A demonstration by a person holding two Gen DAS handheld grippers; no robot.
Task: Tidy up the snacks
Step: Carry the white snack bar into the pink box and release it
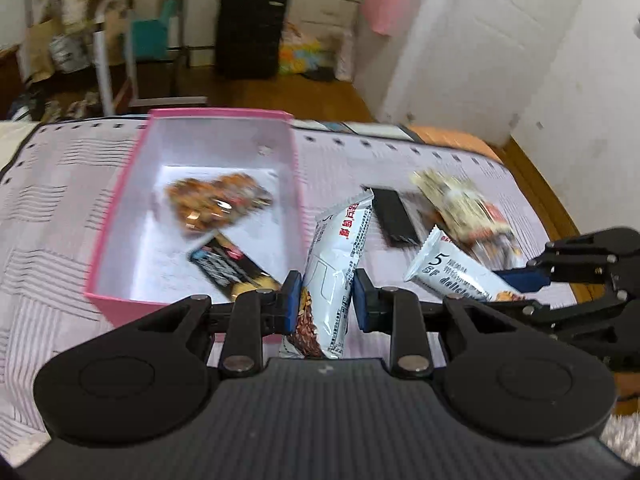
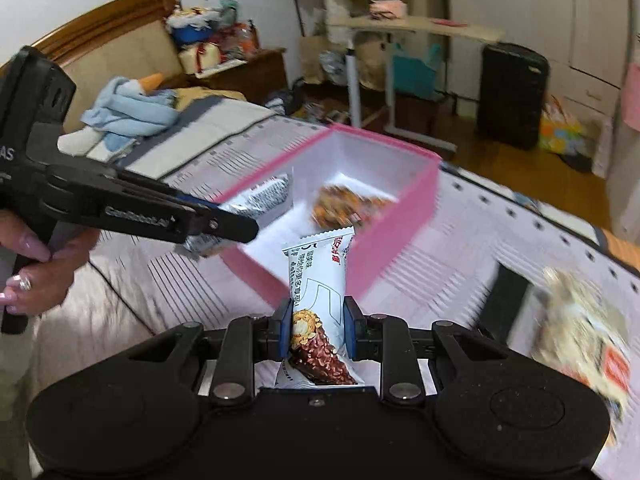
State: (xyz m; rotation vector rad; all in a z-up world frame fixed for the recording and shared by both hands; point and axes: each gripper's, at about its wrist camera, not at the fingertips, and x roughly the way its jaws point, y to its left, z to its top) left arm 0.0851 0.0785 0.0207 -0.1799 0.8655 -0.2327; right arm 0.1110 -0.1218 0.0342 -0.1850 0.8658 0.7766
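- Each gripper carries one white snack bar: the left gripper (image 1: pixel 325 300) has its jaws pinching a white snack bar (image 1: pixel 336 268), and the right gripper (image 2: pixel 316 330) pinches a second white bar (image 2: pixel 318 304). Both bars are lifted off the bed.
- Ahead of the jaws the pink box (image 1: pixel 120 216) already holds an orange packet (image 1: pixel 212 200) and a dark packet (image 1: pixel 228 268); I judge the task about half done.
- Still on the bed cover (image 1: pixel 60 208), right of the left jaws: a black bar (image 1: pixel 394 216) and a beige packet (image 1: pixel 464 208).
- The box is open on top with free room inside; its near pink wall must be cleared, and the two grippers are close together.
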